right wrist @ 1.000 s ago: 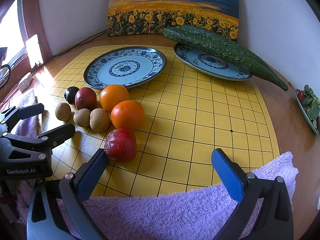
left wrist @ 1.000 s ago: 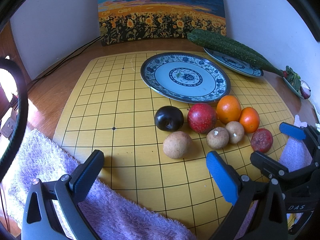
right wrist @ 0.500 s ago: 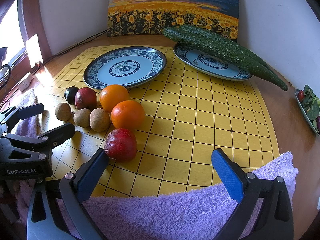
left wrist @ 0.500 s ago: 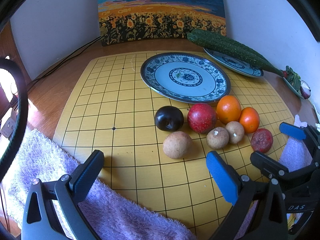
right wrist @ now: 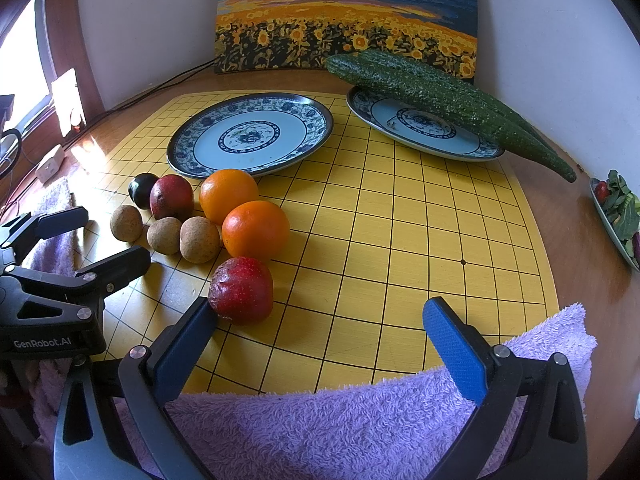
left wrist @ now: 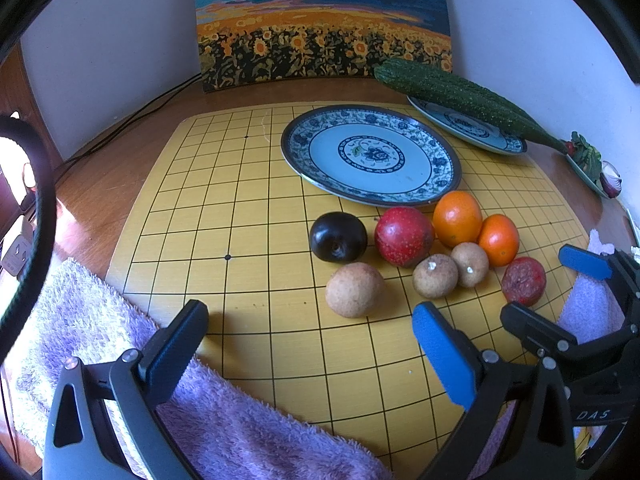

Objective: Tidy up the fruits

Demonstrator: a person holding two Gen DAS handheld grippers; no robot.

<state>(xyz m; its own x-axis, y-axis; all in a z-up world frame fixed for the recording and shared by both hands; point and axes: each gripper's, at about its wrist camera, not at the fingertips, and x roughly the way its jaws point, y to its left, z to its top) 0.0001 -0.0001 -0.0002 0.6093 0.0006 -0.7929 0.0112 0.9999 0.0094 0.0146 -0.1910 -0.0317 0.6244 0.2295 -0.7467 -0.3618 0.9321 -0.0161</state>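
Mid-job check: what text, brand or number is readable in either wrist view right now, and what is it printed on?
"GenRobot.AI": white print on the black body of the left gripper, seen in the right wrist view.
"DAS": pale letters on the black body of the right gripper, seen in the left wrist view; it may be part of a longer word.
Nothing readable on the plates, the board or the painting.

A yellow grid board (left wrist: 224,216) lies on the wooden table (left wrist: 100,168). A sunflower painting (right wrist: 344,16) leans against the white wall (right wrist: 148,20). Purple towels (right wrist: 360,424) overlap the board's near edge. Two dark green cucumbers (right wrist: 440,92) rest across the right-hand blue-patterned plate (right wrist: 416,128). Black cables (left wrist: 120,128) run along the table's left side.
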